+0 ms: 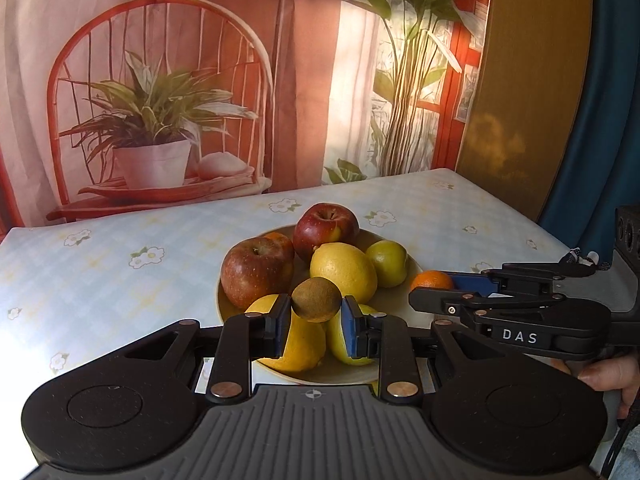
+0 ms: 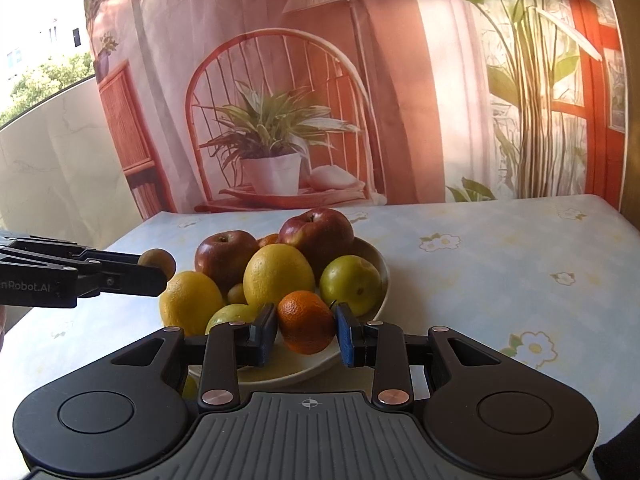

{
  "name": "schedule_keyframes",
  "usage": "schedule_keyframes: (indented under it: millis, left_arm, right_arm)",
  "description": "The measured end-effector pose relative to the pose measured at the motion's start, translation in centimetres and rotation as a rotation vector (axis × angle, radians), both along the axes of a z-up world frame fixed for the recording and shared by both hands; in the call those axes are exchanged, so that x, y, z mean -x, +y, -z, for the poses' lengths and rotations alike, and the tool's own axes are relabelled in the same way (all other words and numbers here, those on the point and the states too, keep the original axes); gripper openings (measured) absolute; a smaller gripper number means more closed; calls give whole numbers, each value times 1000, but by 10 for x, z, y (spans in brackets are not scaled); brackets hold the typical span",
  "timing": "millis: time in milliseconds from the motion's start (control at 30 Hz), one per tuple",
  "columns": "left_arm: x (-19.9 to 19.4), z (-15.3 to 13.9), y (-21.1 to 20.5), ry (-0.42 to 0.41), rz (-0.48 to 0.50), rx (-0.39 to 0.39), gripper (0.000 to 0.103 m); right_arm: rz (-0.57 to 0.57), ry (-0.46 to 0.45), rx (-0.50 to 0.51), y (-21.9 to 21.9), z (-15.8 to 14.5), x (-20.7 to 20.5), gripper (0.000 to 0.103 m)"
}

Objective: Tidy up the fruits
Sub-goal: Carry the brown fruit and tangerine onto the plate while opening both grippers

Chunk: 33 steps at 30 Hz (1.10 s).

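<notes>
A pale plate (image 1: 416, 268) (image 2: 380, 256) on the flowered tablecloth holds two red apples (image 1: 256, 272) (image 2: 316, 232), lemons (image 1: 344, 270) (image 2: 278, 272) and green fruits (image 1: 387, 262) (image 2: 351, 283). My left gripper (image 1: 316, 322) is shut on a brown kiwi (image 1: 316, 299), held above the plate's near side. The same kiwi (image 2: 158, 262) shows at the left gripper's tip in the right wrist view. My right gripper (image 2: 306, 330) is shut on an orange mandarin (image 2: 306, 322), just over the plate's near rim. In the left wrist view that mandarin (image 1: 432, 280) sits at the right gripper's tip, right of the plate.
The table (image 1: 120, 264) (image 2: 500, 264) carries a light blue cloth with flower prints. A printed backdrop with a chair and potted plant (image 1: 152, 120) hangs behind the far edge. A hand (image 1: 612, 376) holds the right gripper's handle at the right.
</notes>
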<state>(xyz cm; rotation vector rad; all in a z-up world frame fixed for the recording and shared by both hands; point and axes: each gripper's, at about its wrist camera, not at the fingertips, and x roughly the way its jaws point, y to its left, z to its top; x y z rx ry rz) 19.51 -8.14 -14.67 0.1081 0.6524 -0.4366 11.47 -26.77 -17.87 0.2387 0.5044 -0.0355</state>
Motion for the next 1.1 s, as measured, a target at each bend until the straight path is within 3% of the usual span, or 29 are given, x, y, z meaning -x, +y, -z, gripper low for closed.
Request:
schedule_keyframes:
  millis: [467, 1100]
  left_arm:
    - [-31, 12, -23, 25, 18, -64, 29]
    - [-33, 8, -17, 21, -9, -89, 29]
  right_arm:
    - [25, 76, 15, -7, 10, -34, 29]
    - [61, 6, -26, -8, 12, -9, 30]
